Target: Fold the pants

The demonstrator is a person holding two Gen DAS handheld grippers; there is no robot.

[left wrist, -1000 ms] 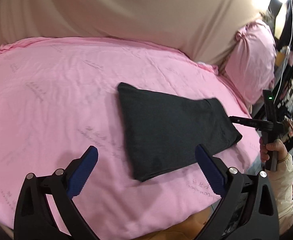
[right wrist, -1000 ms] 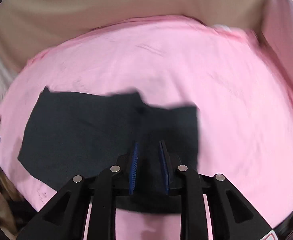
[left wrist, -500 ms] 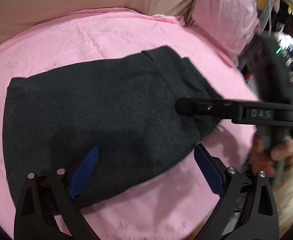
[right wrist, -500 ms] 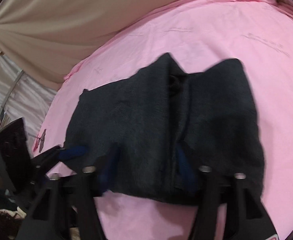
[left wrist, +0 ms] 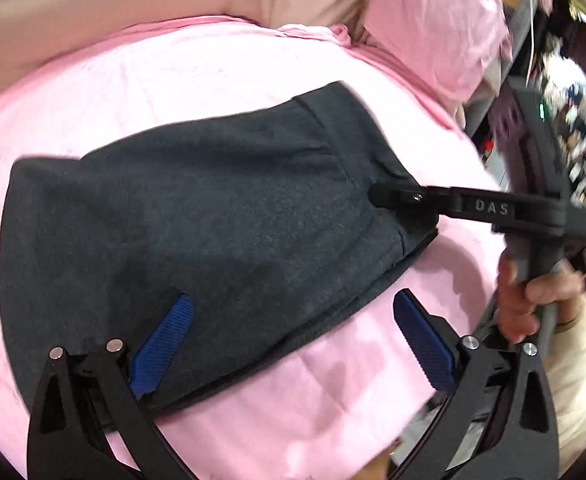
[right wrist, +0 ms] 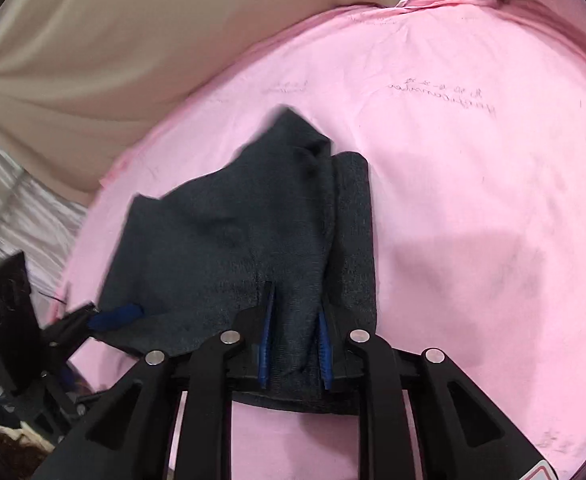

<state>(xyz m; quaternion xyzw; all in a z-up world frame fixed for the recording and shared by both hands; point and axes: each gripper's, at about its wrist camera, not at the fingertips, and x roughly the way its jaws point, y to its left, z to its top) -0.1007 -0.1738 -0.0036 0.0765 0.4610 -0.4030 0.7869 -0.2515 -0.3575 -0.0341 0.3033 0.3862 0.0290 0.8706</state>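
The dark grey pants (left wrist: 213, 224) lie folded on the pink bed sheet (left wrist: 173, 80). My left gripper (left wrist: 293, 340) is open and straddles the near edge of the pants, one blue pad (left wrist: 161, 340) over the cloth and the other (left wrist: 425, 340) over the sheet. My right gripper (right wrist: 295, 344) is shut on a bunched fold of the pants (right wrist: 253, 232) at their waist end. The right gripper also shows in the left wrist view (left wrist: 393, 196), pinching the right end of the pants.
A pink pillow (left wrist: 433, 24) lies at the back right of the bed. A beige covering (right wrist: 113, 40) hangs behind the bed. Cluttered shelves (left wrist: 573, 80) stand to the right. A person's hand (left wrist: 533, 292) holds the right gripper's handle.
Both grippers have moved in close to the pants. The right gripper opened over the waist end, then closed on a fold. The left gripper stays open at the near edge.
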